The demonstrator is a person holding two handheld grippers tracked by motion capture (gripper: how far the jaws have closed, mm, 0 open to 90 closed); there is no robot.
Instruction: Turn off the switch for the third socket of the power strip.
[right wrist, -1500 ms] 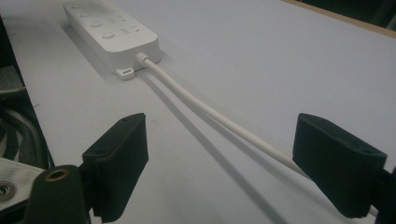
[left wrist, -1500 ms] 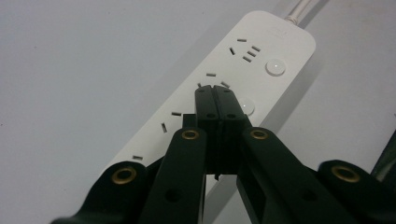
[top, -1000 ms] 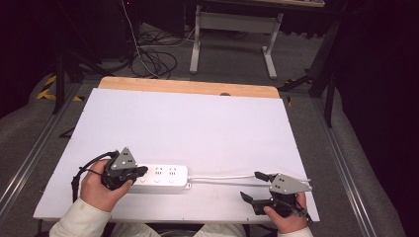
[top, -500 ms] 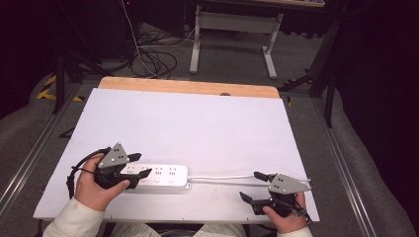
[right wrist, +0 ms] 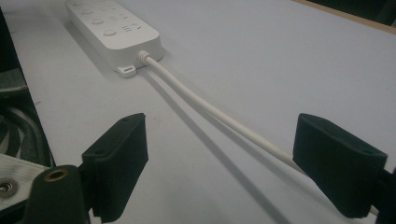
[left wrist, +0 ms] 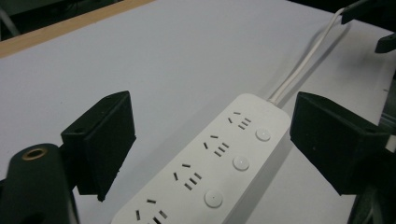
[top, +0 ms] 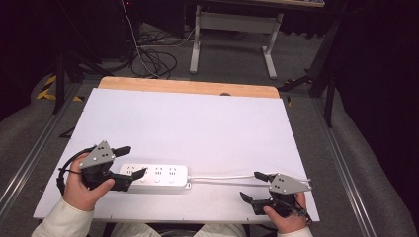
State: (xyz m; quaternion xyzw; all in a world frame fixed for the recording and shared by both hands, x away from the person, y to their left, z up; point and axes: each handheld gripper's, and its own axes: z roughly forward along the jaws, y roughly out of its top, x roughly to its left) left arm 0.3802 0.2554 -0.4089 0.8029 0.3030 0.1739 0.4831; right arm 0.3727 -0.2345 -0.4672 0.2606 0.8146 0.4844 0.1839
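A white power strip (top: 154, 175) with several sockets and round buttons lies flat near the table's front edge. Its white cable (top: 222, 177) runs right along the tabletop. My left gripper (top: 132, 161) is open at the strip's left end, one jaw on each side of it without touching. In the left gripper view the power strip (left wrist: 224, 163) lies between the wide-apart jaws of the left gripper (left wrist: 219, 140). My right gripper (top: 250, 185) is open at the front right. There the cable (right wrist: 224, 116) passes between the jaws of the right gripper (right wrist: 224, 163), and the power strip (right wrist: 112, 28) lies farther off.
The white tabletop (top: 188, 123) has a wooden far edge (top: 188, 88). Beyond it on the floor lie loose cables (top: 153, 59) and a grey desk frame (top: 232, 29). Metal rails run along both sides of the table.
My left gripper has drawn back to the left from over the strip's left end, and its jaws now stand wider apart. The right gripper and the strip have stayed put.
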